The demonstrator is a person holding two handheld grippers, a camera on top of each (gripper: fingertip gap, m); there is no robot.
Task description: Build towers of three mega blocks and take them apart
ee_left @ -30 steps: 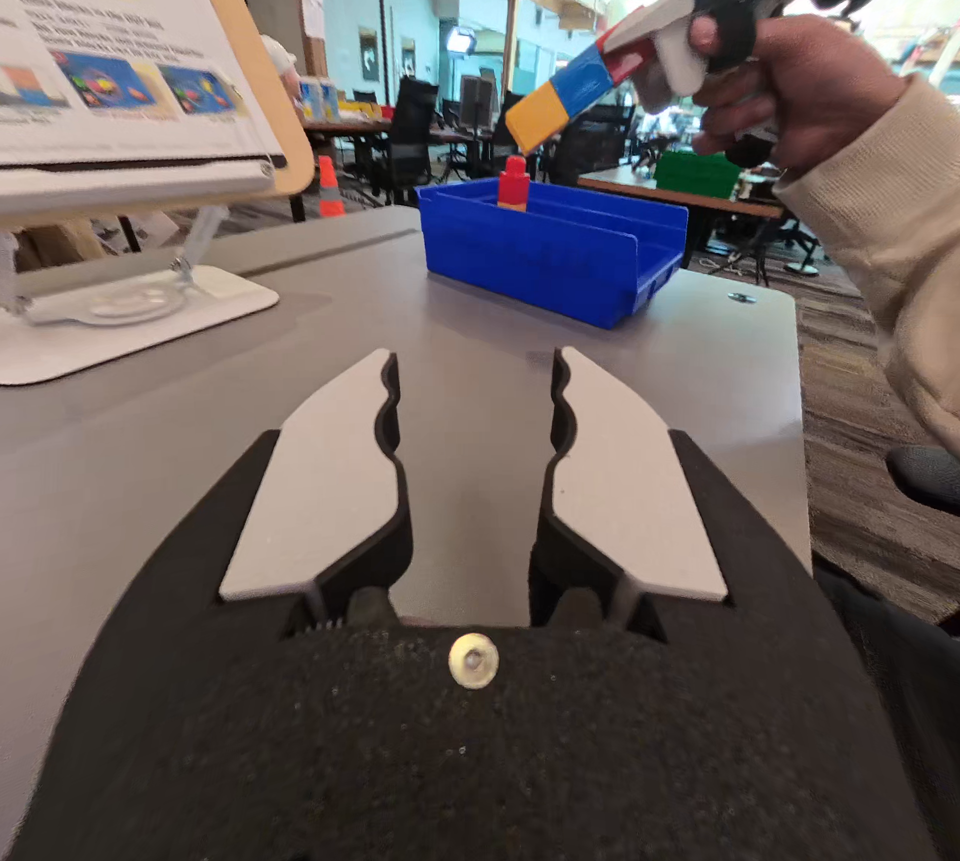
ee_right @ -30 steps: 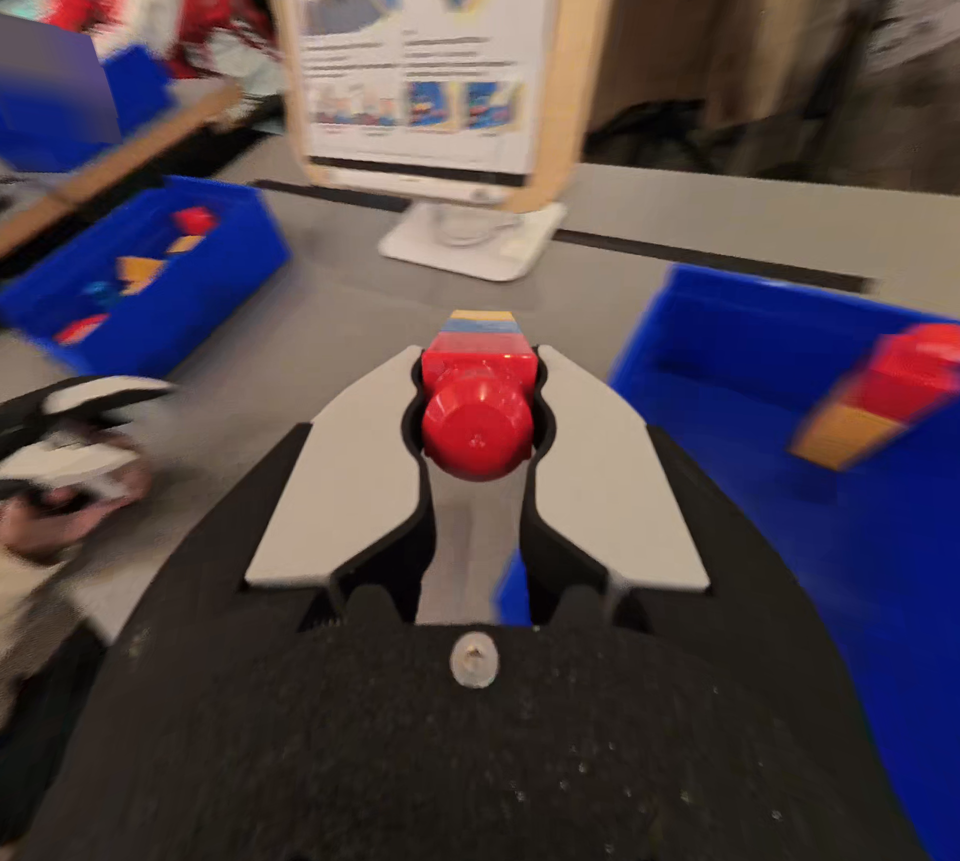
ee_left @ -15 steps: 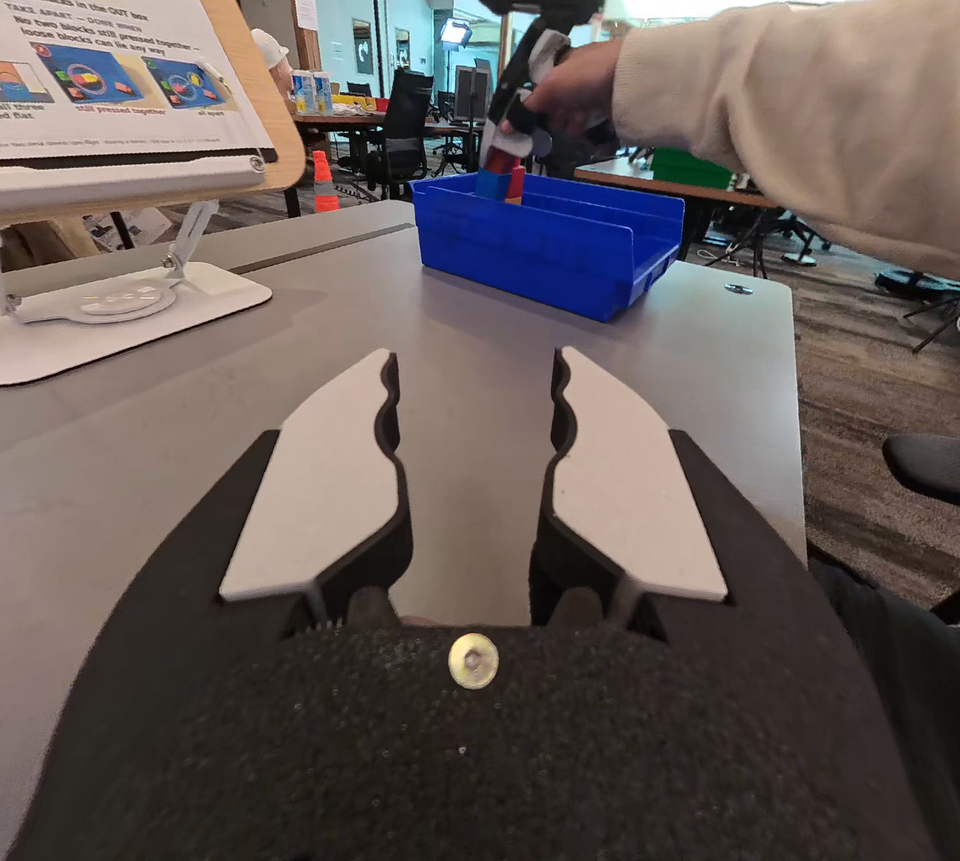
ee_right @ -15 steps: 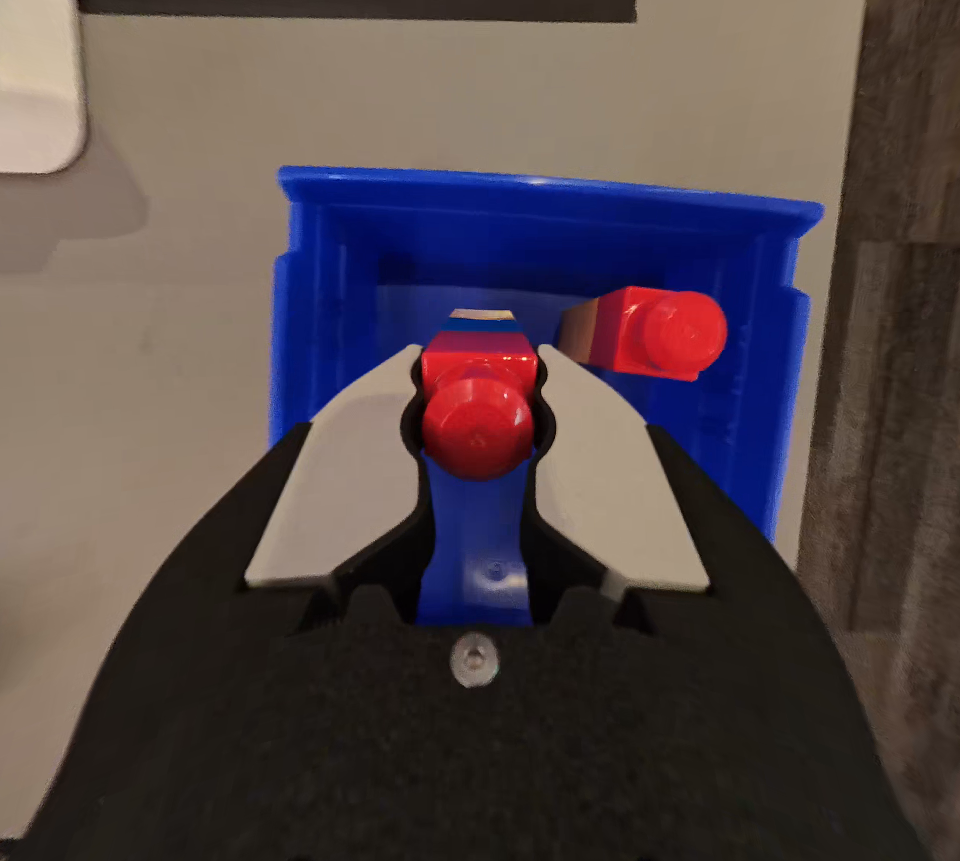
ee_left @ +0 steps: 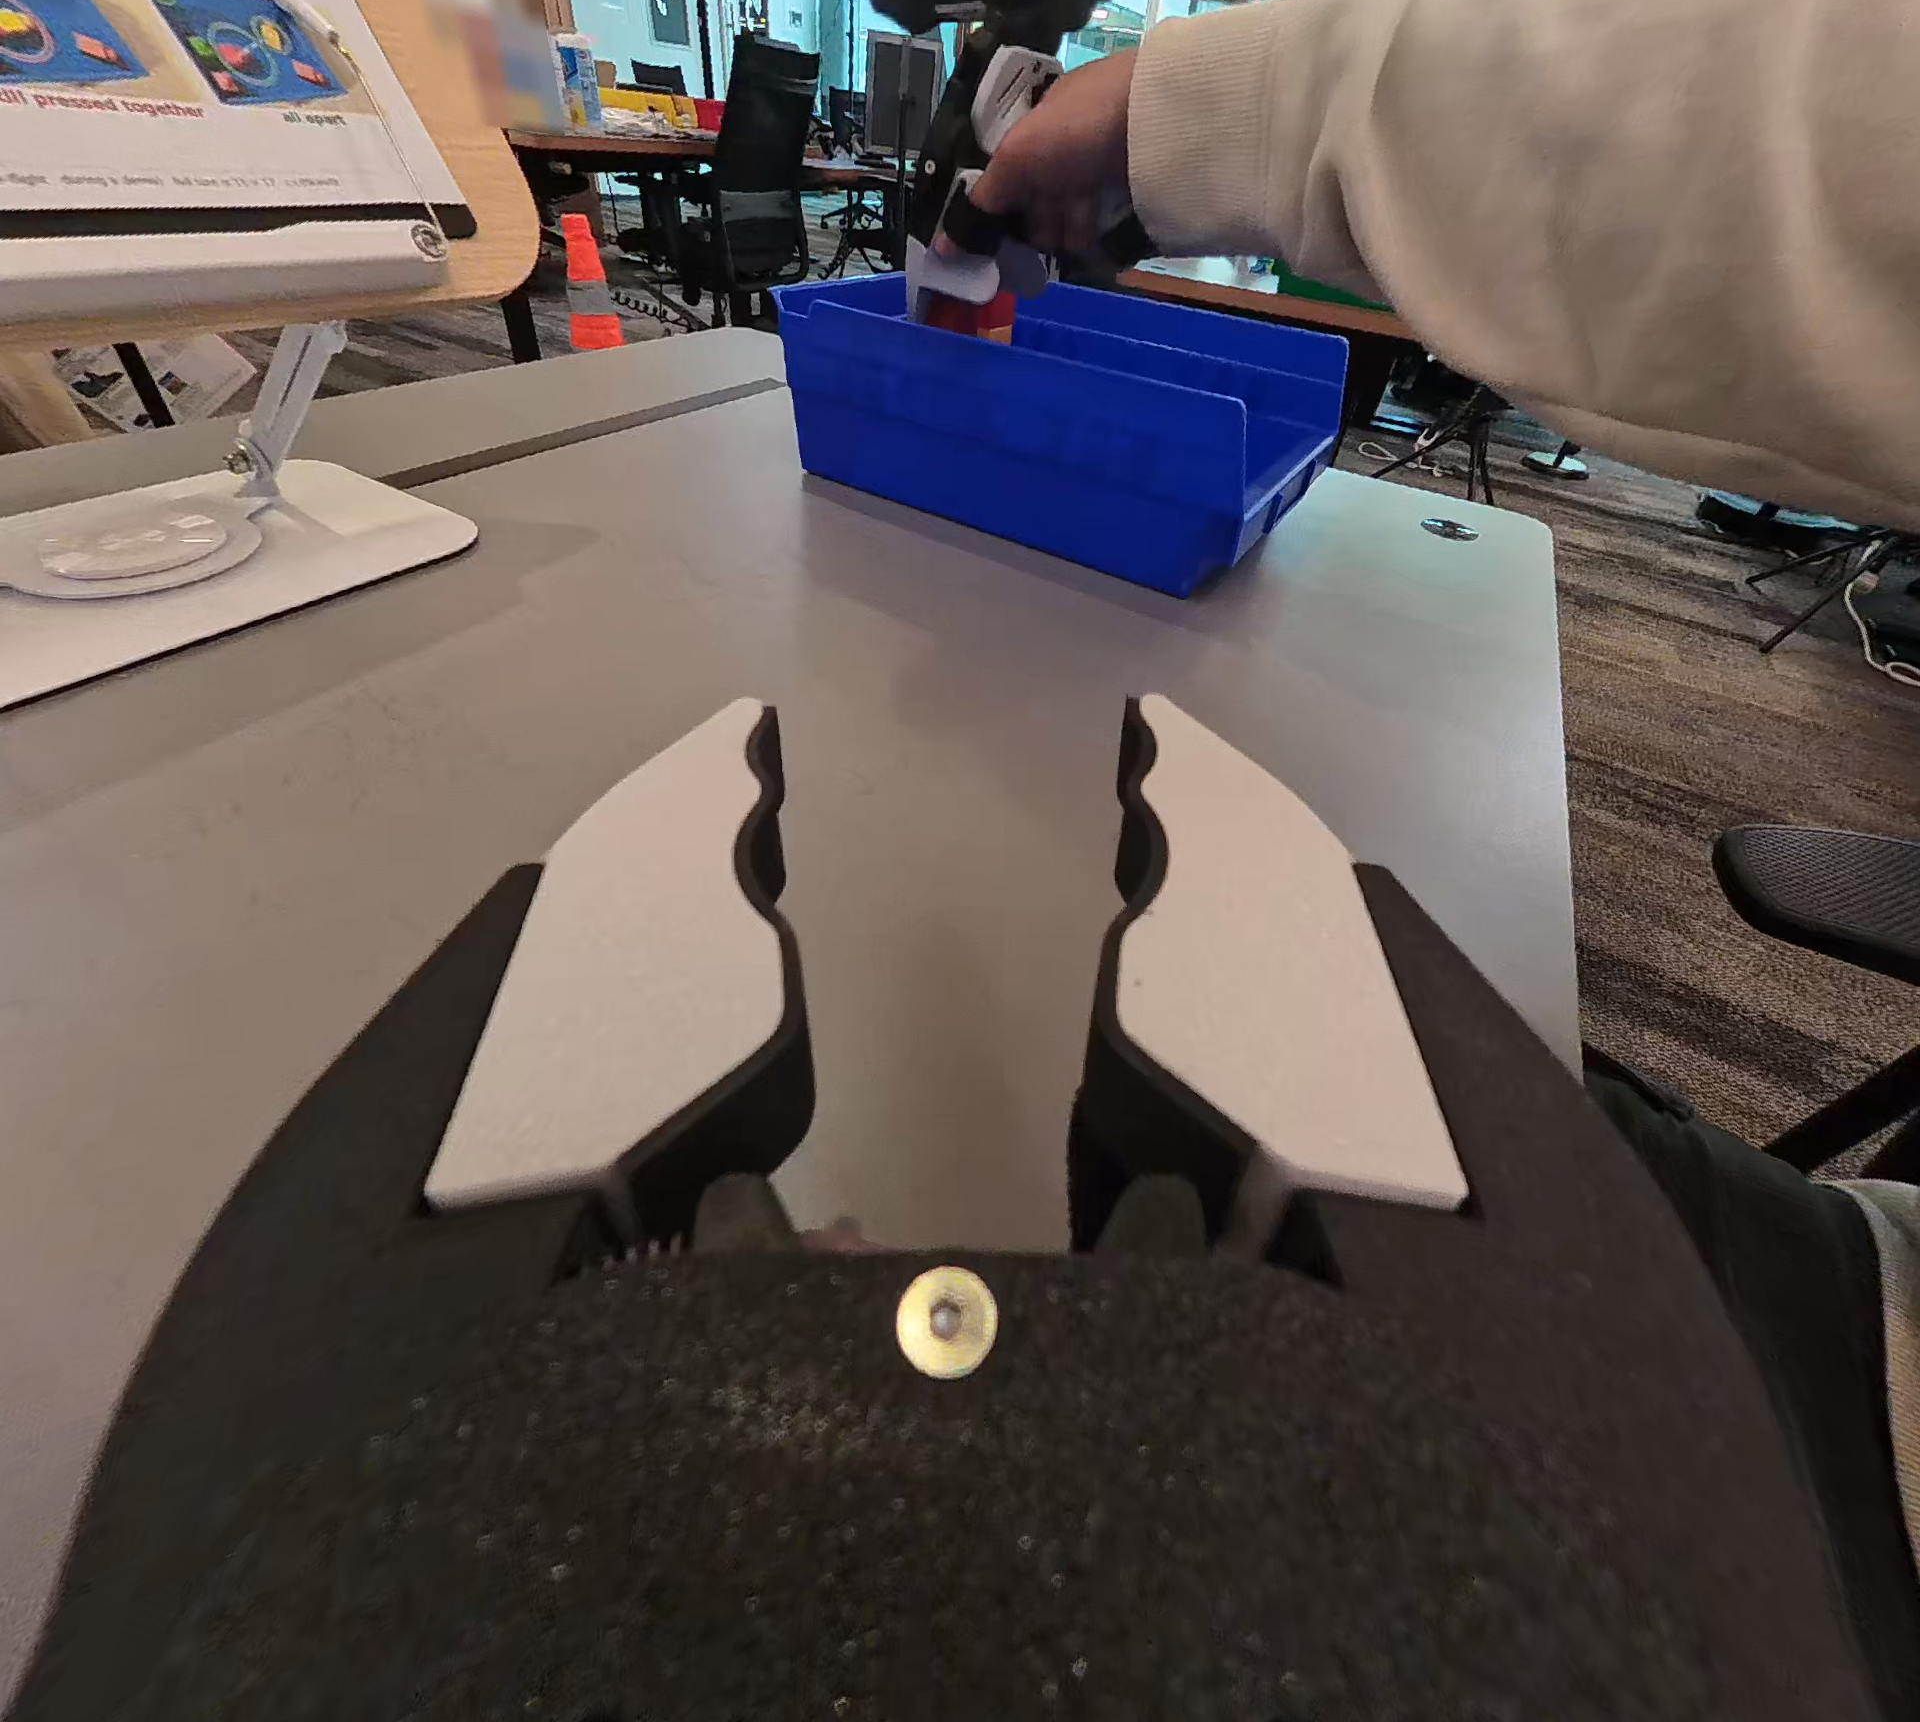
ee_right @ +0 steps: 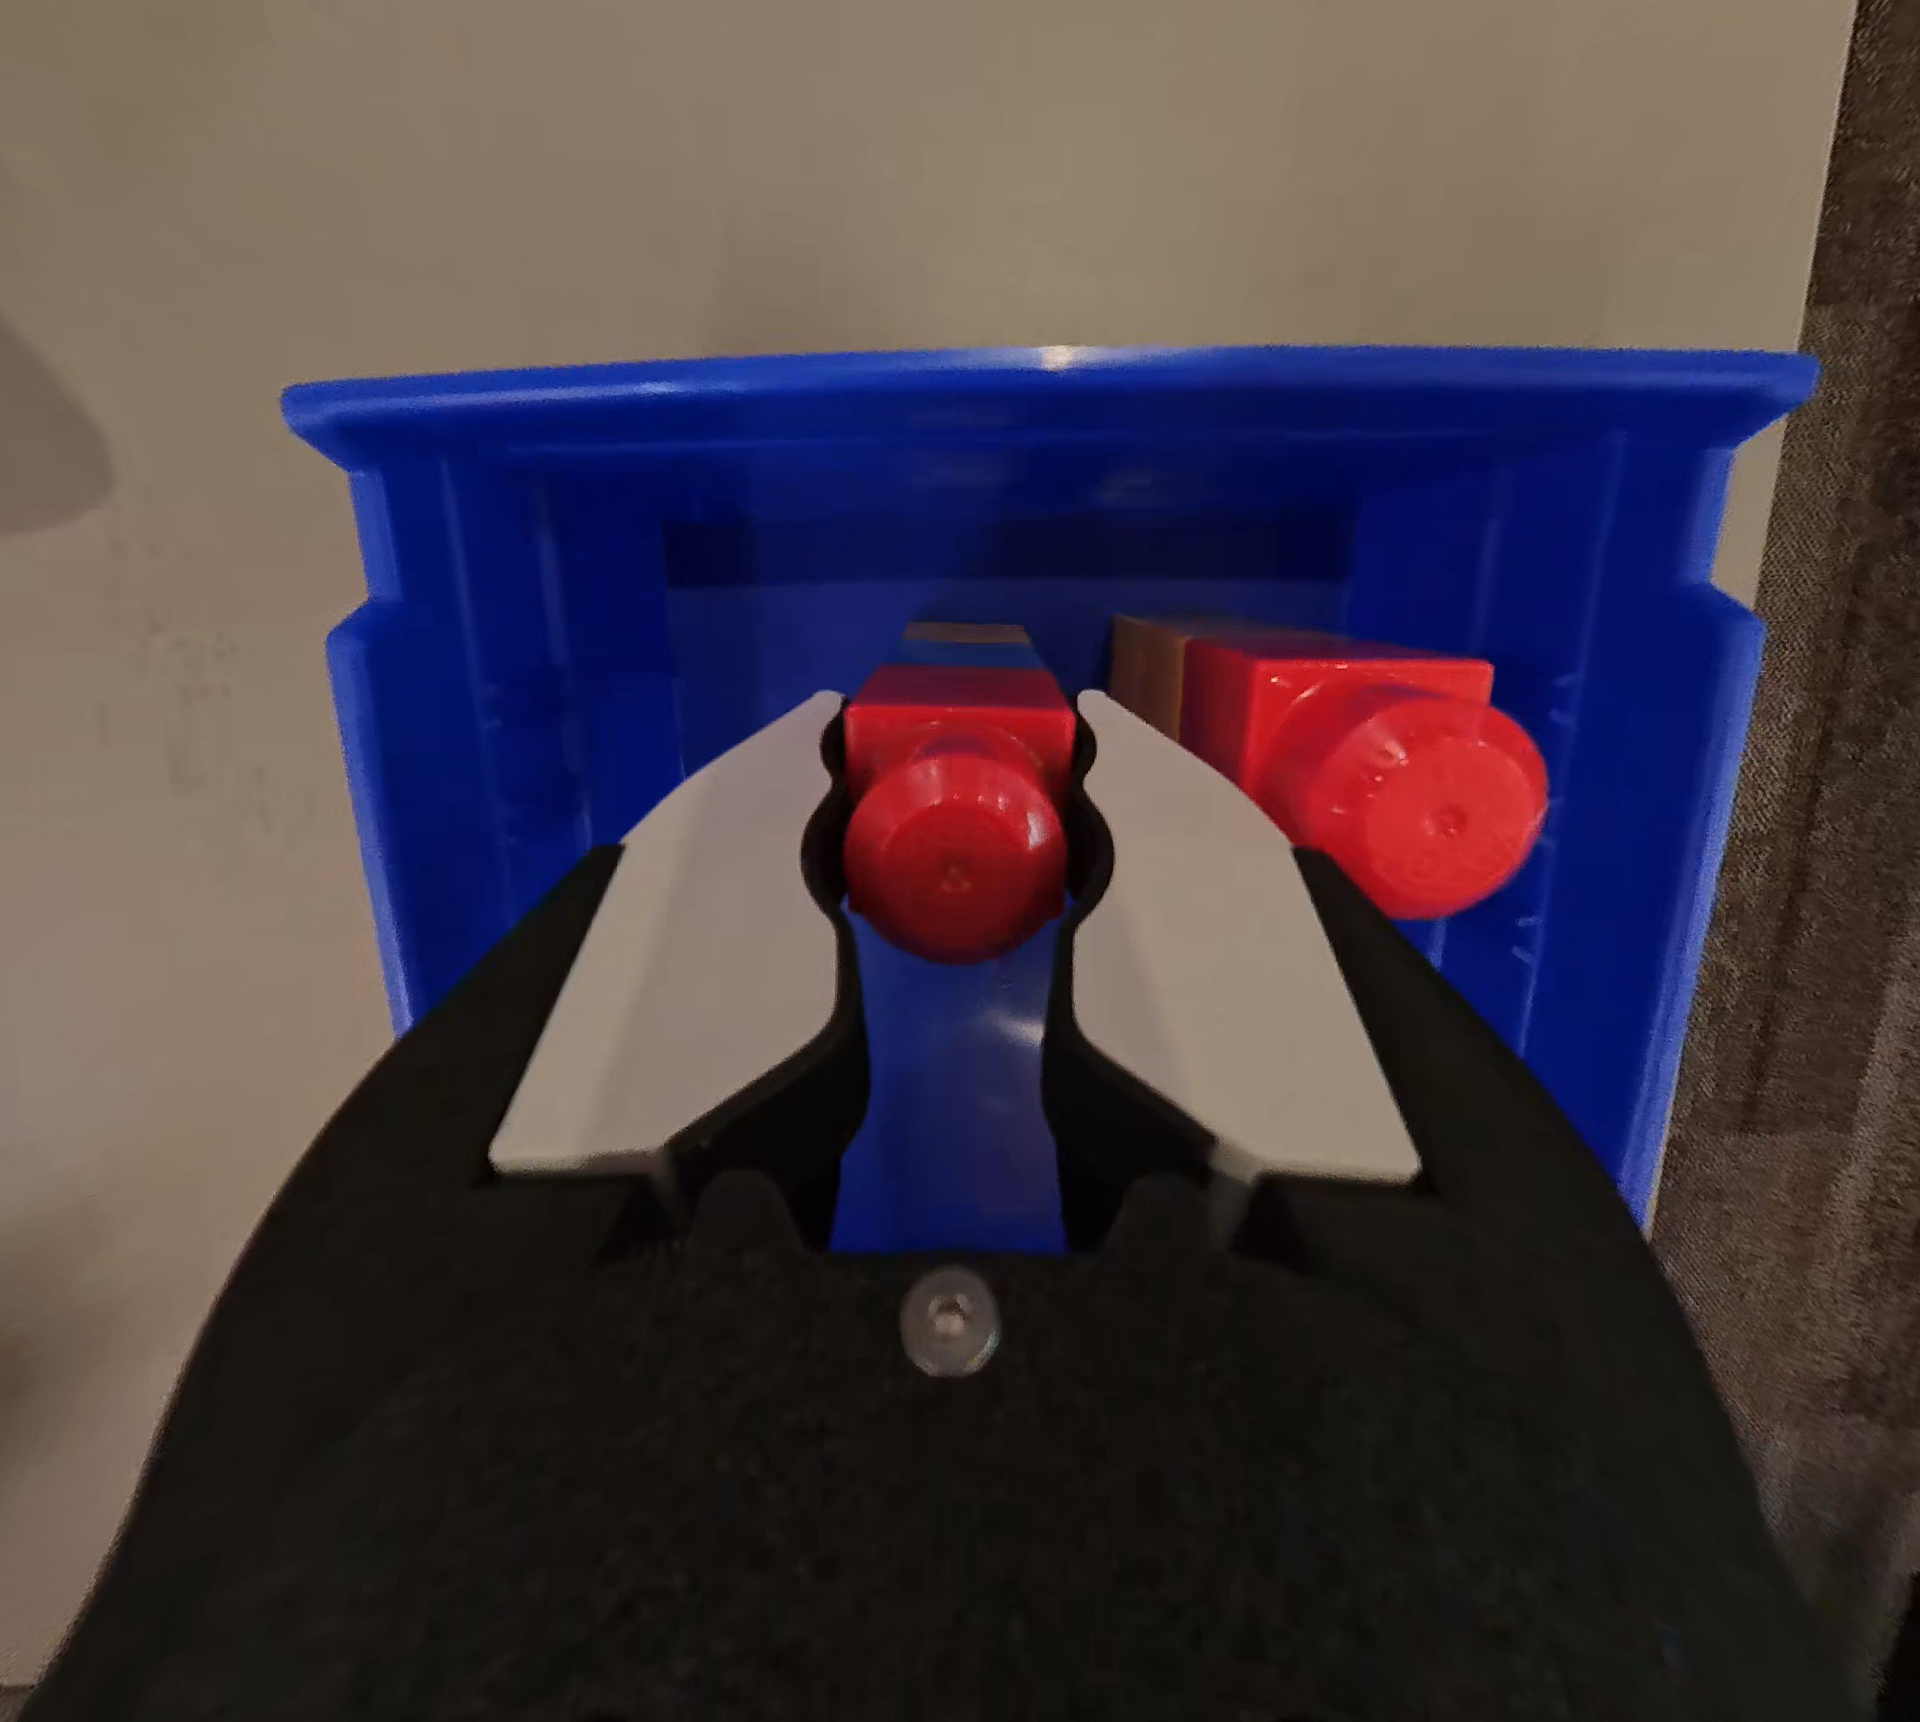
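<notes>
My right gripper (ee_right: 956, 737) is shut on a tower of three blocks (ee_right: 956, 742), red on top, then blue, then yellow. It holds the tower upright, deep inside the blue bin (ee_right: 1039, 394). A second tower (ee_right: 1351, 737) with a red top block stands right beside it in the bin. In the left wrist view the right gripper (ee_left: 966, 290) reaches down into the blue bin (ee_left: 1039, 436) at the table's far side. My left gripper (ee_left: 945, 737) is open and empty, low over the grey table (ee_left: 623, 685).
A white stand (ee_left: 208, 529) holding an instruction sheet (ee_left: 187, 10) is at the left of the table. The table's right edge (ee_left: 1558, 737) drops to carpet, with an office chair (ee_left: 1829, 893) beside it. A person's cream sleeve (ee_left: 1558, 197) crosses the upper right.
My right gripper has swung from high above the table over the blue bin and lowered the tower into it, beside the other tower. My left gripper has stayed open and still.
</notes>
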